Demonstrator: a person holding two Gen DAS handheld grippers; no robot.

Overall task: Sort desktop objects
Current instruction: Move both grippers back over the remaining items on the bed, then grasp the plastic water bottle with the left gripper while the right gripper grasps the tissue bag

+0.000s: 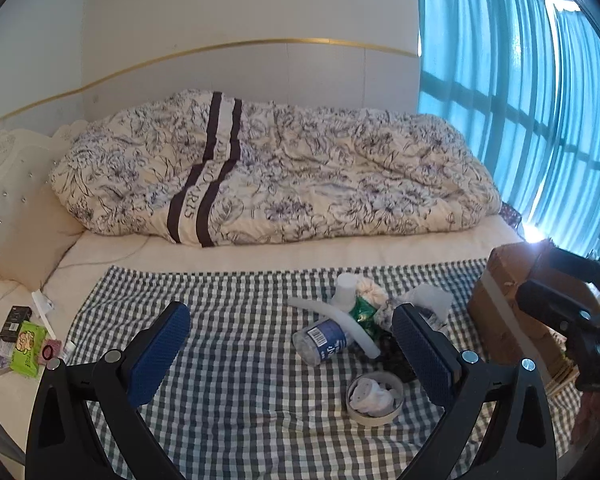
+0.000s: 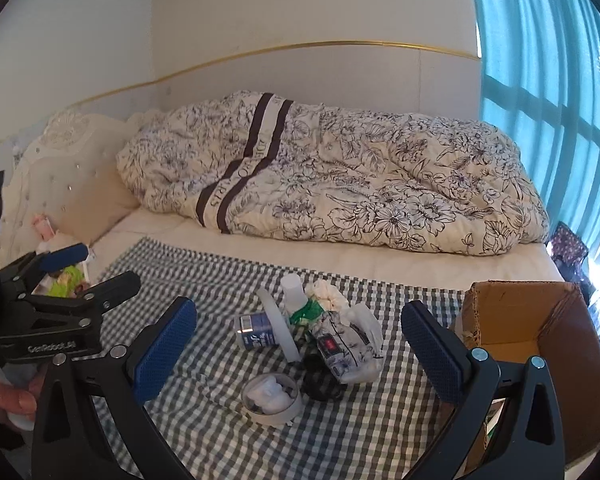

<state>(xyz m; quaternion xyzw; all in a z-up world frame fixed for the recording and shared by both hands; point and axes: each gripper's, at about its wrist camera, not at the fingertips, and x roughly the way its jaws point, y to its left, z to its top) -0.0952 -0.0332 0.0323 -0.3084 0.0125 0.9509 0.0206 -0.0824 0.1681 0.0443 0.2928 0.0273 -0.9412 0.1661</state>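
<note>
- The left gripper (image 1: 290,354) holds its ribbed blue pads (image 1: 158,354) wide apart, with nothing between them.
- The right gripper (image 2: 300,354) is spread just as wide and empty.
- A clutter pile sits mid-way on the soft checked cloth (image 2: 228,432): a clear round bottle (image 2: 256,332) on its side, a curved white tube (image 2: 278,326), a crinkled plastic packet (image 2: 348,350).
- A flat tape ring (image 2: 271,400) lies just in front.
- An open cardboard box (image 2: 532,320) stands to the right.

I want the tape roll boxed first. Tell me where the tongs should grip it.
The tape roll lies flat, hole up, stuffed with white wads, nearest the right tongs. Come from above and pinch its outer rim across the width. The near and left sides are bare cloth, probably easiest.
</note>
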